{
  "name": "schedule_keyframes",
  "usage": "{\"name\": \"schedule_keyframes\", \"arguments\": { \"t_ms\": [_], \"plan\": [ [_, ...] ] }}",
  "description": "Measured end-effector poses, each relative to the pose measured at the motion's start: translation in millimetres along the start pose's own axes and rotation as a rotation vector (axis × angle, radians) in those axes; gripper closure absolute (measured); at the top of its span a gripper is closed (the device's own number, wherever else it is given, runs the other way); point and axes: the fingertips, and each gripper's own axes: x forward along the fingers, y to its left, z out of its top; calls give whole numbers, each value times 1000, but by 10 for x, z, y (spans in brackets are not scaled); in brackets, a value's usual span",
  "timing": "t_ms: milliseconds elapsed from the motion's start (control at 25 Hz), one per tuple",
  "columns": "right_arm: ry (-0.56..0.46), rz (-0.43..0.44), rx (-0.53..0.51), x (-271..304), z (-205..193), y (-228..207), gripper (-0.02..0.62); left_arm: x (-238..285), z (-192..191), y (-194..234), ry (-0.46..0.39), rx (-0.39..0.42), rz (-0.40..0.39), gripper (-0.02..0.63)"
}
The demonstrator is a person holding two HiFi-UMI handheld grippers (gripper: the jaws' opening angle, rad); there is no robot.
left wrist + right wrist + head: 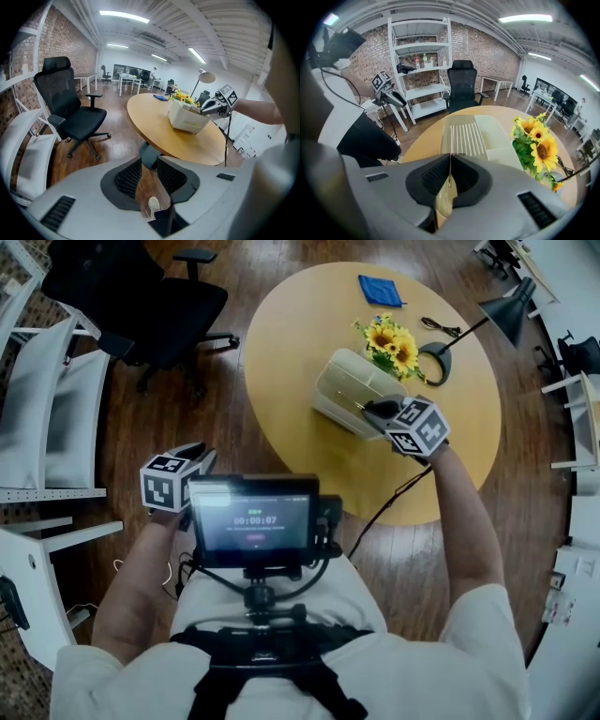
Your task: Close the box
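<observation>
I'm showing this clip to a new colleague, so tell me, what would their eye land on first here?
The cream box sits on the round wooden table, with the right gripper at its near corner, fingers shut. Bright sunflowers stand right beside the box. The left gripper hangs off the table by the person's lap, fingers apart and empty.

Only thing I can actually read is the timer on the rig's screen [253,519]: 00:00:07. Smaller print's too blurry.
</observation>
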Motion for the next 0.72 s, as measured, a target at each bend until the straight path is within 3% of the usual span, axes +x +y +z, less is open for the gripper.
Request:
{"name": "schedule_keyframes", "arguments": {
  "t_ms": [720],
  "plan": [
    [-4, -24, -16, -5, -39, 3, 578, 25, 0, -42, -3, 8, -11, 497]
  ]
}}
